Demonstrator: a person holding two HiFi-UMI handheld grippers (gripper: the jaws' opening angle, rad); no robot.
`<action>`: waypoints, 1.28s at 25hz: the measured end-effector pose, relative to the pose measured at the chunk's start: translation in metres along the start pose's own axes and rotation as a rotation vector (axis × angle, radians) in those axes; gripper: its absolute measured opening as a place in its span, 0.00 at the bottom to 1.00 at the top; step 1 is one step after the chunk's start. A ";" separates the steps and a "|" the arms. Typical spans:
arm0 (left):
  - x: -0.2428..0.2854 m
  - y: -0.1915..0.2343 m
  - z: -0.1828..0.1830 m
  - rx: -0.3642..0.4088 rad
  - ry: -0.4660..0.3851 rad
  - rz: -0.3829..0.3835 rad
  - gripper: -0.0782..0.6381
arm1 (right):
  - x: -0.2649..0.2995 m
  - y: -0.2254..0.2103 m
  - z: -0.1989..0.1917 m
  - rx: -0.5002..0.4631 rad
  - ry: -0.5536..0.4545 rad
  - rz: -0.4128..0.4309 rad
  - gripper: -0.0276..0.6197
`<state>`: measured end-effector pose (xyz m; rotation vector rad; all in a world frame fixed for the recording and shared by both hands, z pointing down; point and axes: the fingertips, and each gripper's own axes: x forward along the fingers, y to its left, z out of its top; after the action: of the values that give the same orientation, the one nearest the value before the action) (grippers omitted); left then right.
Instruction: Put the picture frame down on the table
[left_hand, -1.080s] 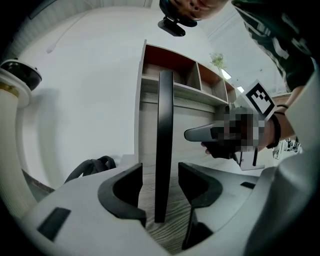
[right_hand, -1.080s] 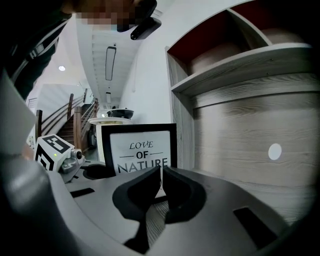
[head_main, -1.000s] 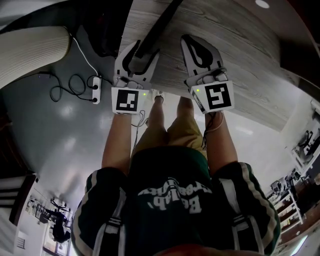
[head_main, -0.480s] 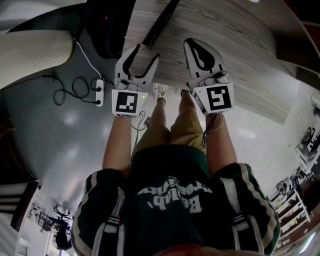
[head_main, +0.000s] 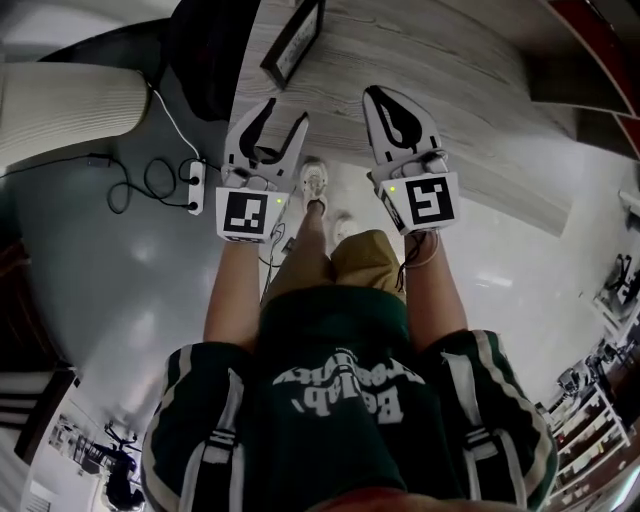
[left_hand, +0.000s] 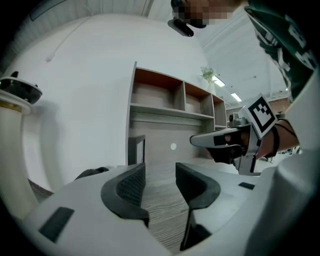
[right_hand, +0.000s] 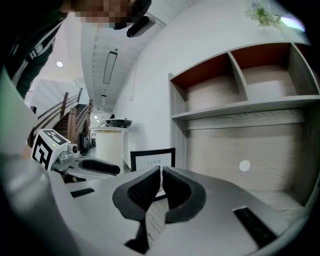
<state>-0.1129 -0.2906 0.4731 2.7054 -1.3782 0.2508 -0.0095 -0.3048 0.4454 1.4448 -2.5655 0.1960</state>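
Observation:
The black picture frame (head_main: 293, 42) with a white "LOVE" print (right_hand: 152, 159) stands upright on the grey wood-grain table (head_main: 450, 70), near its left end; from the left gripper view the frame (left_hand: 136, 150) shows edge-on. My left gripper (head_main: 270, 120) hovers short of it, apart from it, open; its jaws have just been closing a little with nothing between them (left_hand: 160, 182). My right gripper (head_main: 395, 105) is beside it over the table's front edge, shut and empty, its pads almost meeting (right_hand: 161, 187).
An open shelf unit (right_hand: 240, 95) rises at the back of the table. A dark bag (head_main: 205, 60) sits off the table's left end. On the floor lie a white power strip (head_main: 195, 185) with cables. The person's legs and shoes are below the grippers.
The frame was between the left gripper's jaws a second ago; now it stands free. Both grippers have drawn back toward the person and risen.

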 end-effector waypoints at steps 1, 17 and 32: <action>-0.003 -0.007 0.005 0.008 -0.002 0.009 0.40 | -0.009 0.000 0.004 0.000 -0.012 0.002 0.11; -0.090 -0.143 0.074 0.033 -0.043 0.085 0.13 | -0.199 0.011 0.035 -0.025 -0.072 -0.030 0.11; -0.180 -0.239 0.141 0.101 -0.047 0.015 0.13 | -0.310 0.047 0.093 -0.122 -0.152 -0.049 0.11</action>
<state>-0.0085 -0.0296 0.2986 2.8006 -1.4368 0.2669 0.0980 -0.0417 0.2828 1.5296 -2.6040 -0.0796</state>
